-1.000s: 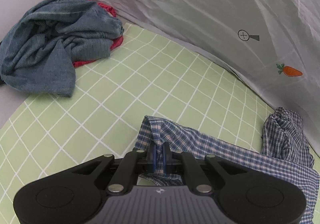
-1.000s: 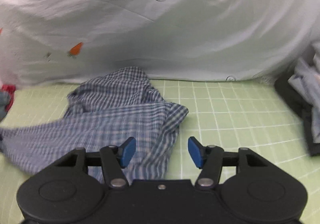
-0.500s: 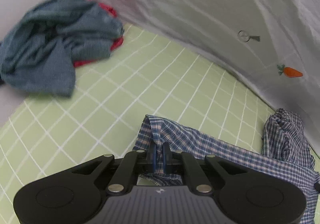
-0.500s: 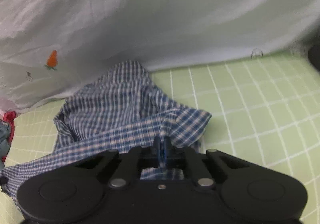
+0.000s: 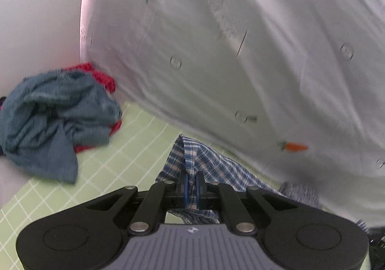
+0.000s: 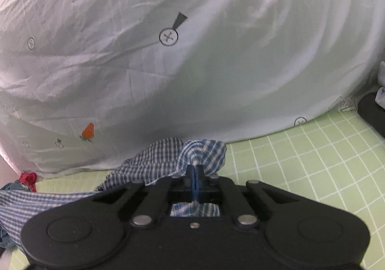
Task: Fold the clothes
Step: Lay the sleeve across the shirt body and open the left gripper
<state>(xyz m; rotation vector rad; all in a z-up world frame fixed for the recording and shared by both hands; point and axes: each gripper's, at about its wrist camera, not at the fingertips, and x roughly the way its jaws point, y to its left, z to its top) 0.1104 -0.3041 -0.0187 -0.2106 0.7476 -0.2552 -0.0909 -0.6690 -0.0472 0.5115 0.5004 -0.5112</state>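
A blue-and-white checked shirt (image 5: pixel 216 168) hangs between my two grippers above the green checked mat (image 5: pixel 134 149). My left gripper (image 5: pixel 190 182) is shut on one bunched edge of it, the cloth rising in a peak just past the blue pads. In the right wrist view my right gripper (image 6: pixel 194 173) is shut on another bunched edge of the checked shirt (image 6: pixel 154 156), which trails off to the left and down toward the mat (image 6: pixel 300 161). Both held edges are lifted off the mat.
A heap of blue-grey cloth (image 5: pixel 55 120) over a red garment (image 5: pixel 101 77) lies at the mat's far left. A white sheet (image 6: pixel 216 65) with printed carrots and marks hangs behind. A dark tray (image 6: pixel 373 113) with pale cloth stands at the right edge.
The right gripper's jaws went from wide apart to shut on the shirt's edge. Both grippers have risen, lifting the shirt's edges off the mat; the views have tilted up toward the white sheet.
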